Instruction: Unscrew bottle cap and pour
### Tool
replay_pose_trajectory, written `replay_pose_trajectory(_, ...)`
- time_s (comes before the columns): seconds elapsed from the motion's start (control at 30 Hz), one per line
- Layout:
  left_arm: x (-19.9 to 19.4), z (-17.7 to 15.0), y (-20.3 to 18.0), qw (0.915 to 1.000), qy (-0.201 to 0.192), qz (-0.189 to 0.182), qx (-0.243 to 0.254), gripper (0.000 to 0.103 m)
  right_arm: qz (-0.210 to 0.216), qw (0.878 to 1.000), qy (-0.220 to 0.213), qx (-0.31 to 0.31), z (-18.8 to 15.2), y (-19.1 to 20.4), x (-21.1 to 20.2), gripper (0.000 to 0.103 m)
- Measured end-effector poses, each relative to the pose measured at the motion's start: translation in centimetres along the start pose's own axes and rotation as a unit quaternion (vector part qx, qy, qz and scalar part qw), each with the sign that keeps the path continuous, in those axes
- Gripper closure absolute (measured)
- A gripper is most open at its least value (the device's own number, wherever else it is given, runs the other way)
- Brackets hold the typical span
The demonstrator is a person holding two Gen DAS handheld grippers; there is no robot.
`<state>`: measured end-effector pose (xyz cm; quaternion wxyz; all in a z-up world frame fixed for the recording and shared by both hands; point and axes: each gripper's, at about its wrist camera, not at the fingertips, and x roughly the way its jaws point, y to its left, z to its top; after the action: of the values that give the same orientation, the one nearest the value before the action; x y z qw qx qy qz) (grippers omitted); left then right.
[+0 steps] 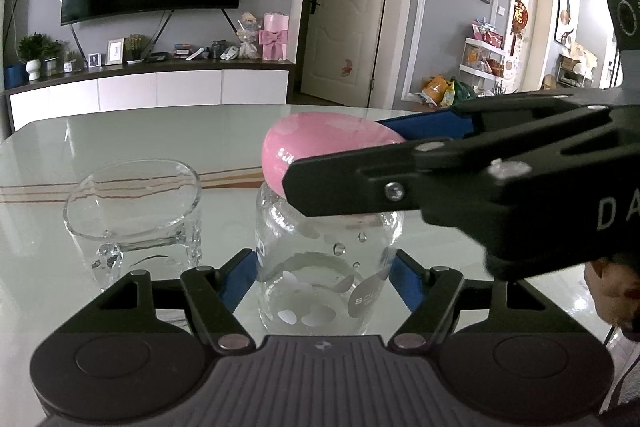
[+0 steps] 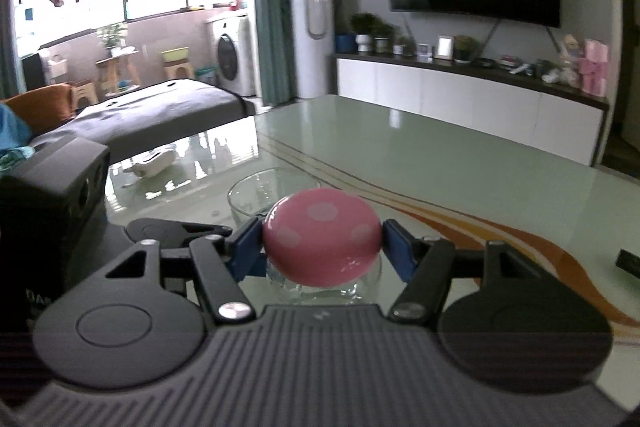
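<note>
Two claws (image 1: 326, 279) (image 2: 322, 241) clamping bottle (image 1: 320, 291), cap (image 2: 322, 237).

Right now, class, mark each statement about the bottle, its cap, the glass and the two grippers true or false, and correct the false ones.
1. The left gripper grips the clear bottle by its body. True.
2. The pink cap lies on the table. False: it sits on top of the bottle, between the right gripper fingers.
3. The glass lies on its side. False: it stands upright.
4. The cap has pale dots. True.
5. The glass stands to the right of the bottle in the left wrist view. False: it stands to the left.
</note>
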<state>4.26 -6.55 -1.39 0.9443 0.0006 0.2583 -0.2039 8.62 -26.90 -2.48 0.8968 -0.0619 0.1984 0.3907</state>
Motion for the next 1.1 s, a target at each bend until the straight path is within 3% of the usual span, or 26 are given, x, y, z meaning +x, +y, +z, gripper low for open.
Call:
replay_pose_trajectory(0.6,0.2,0.3,0.2,1.0,0.001,-0.001,-0.002,0.028,0.062,0.997,0.004,-0.037,0.9,-1.5,-0.7,0.037)
replay_pose_trajectory(0.77,0.1,0.2,0.0,1.0,0.001,-0.001,-0.002,0.028,0.053,0.998,0.003,-0.042,1.0,-1.2,-1.0,0.031)
replay_pose_trajectory(0.87,0.1,0.3,0.1,1.0,0.001,-0.002,-0.003,0.028,0.045,0.998,-0.005,-0.035,1.1,-1.0,-1.3,0.02)
replay_pose_trajectory(1.1,0.1,0.3,-0.1,1.0,0.001,-0.003,-0.004,0.027,-0.005,1.0,-0.013,-0.017,1.1,0.3,-1.7,0.019)
